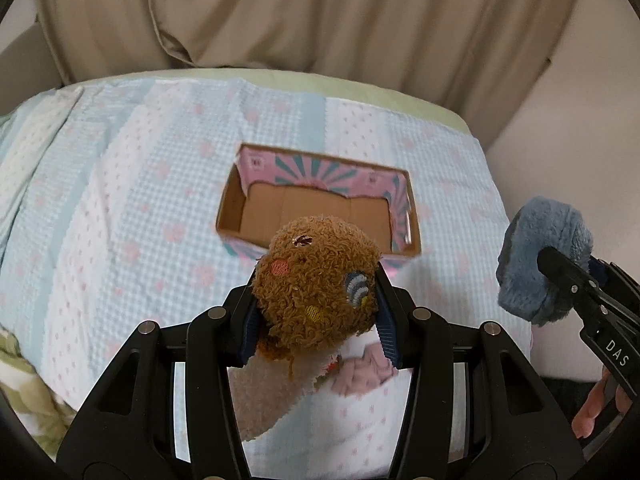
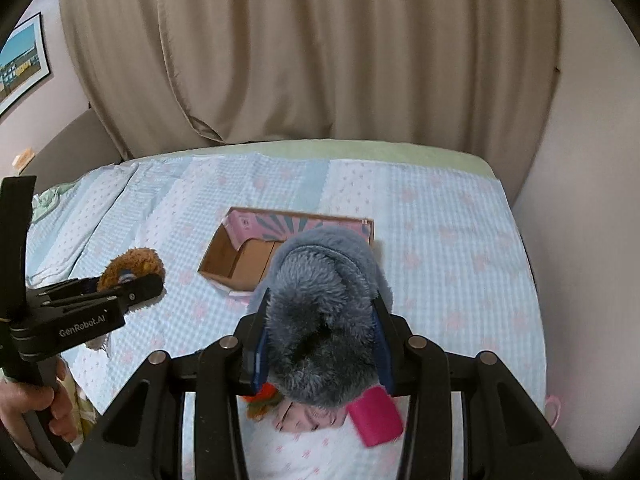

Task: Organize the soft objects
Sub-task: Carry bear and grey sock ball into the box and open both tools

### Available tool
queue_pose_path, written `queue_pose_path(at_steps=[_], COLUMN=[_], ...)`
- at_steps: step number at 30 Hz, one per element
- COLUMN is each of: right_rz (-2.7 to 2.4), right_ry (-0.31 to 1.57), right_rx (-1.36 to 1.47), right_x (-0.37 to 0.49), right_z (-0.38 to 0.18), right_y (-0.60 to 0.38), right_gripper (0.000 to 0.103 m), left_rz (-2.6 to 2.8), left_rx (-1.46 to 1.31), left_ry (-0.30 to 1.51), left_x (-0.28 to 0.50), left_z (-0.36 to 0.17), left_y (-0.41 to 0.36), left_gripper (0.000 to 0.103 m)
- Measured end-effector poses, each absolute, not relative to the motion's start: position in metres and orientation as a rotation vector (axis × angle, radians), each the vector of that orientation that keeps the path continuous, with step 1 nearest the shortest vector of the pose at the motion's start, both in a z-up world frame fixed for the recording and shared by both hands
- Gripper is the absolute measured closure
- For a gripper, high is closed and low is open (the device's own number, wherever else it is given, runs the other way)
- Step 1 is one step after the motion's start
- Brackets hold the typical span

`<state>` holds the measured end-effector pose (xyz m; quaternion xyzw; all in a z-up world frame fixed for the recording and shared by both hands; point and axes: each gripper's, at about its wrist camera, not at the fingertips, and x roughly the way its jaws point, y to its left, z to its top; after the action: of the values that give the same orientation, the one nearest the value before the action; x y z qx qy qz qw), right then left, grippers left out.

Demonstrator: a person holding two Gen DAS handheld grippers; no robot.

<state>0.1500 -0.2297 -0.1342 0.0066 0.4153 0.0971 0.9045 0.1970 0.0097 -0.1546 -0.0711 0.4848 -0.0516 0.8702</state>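
Observation:
My left gripper (image 1: 318, 312) is shut on a brown plush toy (image 1: 316, 284) with a pink cheek patch, held in the air above the bed. An open cardboard box (image 1: 320, 216) with a pink and teal lining lies on the bedspread just beyond it, with nothing inside. My right gripper (image 2: 320, 344) is shut on a fluffy grey-blue plush toy (image 2: 320, 320) with a pink part (image 2: 374, 420) hanging below. That toy (image 1: 540, 260) also shows at the right of the left wrist view. The box (image 2: 240, 256) sits behind it; the brown toy (image 2: 130, 264) appears at left.
The bed wears a light blue checked spread (image 1: 120, 200) with pink flowers. Beige curtains (image 2: 320, 60) hang behind it and a wall (image 2: 580, 240) runs along its right side. A green patterned blanket (image 1: 24, 380) lies at the near left. A framed picture (image 2: 22, 60) hangs far left.

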Motion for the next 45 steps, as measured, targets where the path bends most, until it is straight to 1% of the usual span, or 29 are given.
queue_pose_path(at_steps=[6, 11, 21, 25, 30, 34, 35, 36, 37, 38, 39, 40, 41, 45], right_rz=[0.231, 0.238, 0.264, 0.289, 0.335, 0.387, 0.404, 0.413, 0.426, 0.438, 0.438, 0.439, 0.447, 0.463], right_ry=[0.932, 1.029, 1.258, 1.330, 1.386, 1.411, 1.413, 1.411, 1.405, 1.401, 1.409, 1.419, 1.417, 1.392], right_rx=[0.018, 0.035, 0.046, 0.033, -0.027, -0.074, -0.088, -0.097, -0.102, -0.108, -0.110, -0.108, -0.106, -0.129], right_x=[0.219, 0.278, 0.375, 0.401, 0.415, 0.419, 0.419, 0.420, 0.419, 0.417, 0.416, 0.414, 0.411, 0.401], right_z=[-0.143, -0.172, -0.261, -0.299, -0.333, -0.352, -0.356, -0.359, -0.360, -0.362, -0.364, -0.367, -0.368, -0.368], right_y=[-0.225, -0.213, -0.188, -0.181, -0.173, -0.164, -0.162, -0.159, -0.158, -0.156, -0.155, -0.156, -0.157, -0.159], right_gripper=[0.064, 0.064, 0.064, 0.064, 0.064, 0.064, 0.064, 0.062, 0.060, 0.047, 0.023, 0.009, 0.000, 0.000], left_rz=[-0.104, -0.125, -0.139, -0.126, -0.135, -0.138, -0.140, -0.133, -0.123, -0.109, -0.089, -0.086, -0.085, -0.091], left_rx=[-0.158, -0.144, -0.100, -0.096, -0.088, -0.072, -0.070, -0.062, -0.049, -0.033, -0.013, -0.008, -0.006, -0.025], left_ry=[1.066, 1.133, 1.339, 1.425, 1.512, 1.540, 1.535, 1.523, 1.514, 1.509, 1.501, 1.483, 1.478, 1.490], left_x=[0.267, 0.327, 0.433, 0.459, 0.476, 0.482, 0.484, 0.486, 0.489, 0.489, 0.489, 0.490, 0.490, 0.489], left_z=[-0.165, -0.190, -0.287, -0.328, -0.372, -0.387, -0.388, -0.386, -0.385, -0.384, -0.382, -0.379, -0.378, -0.377], left_y=[0.011, 0.012, 0.012, 0.014, 0.010, 0.006, 0.005, 0.003, 0.003, 0.001, 0.001, 0.001, 0.001, 0.004], left_gripper=[0.059, 0.059, 0.059, 0.059, 0.059, 0.059, 0.057, 0.052, 0.034, 0.004, 0.001, 0.000, 0.000, 0.000])
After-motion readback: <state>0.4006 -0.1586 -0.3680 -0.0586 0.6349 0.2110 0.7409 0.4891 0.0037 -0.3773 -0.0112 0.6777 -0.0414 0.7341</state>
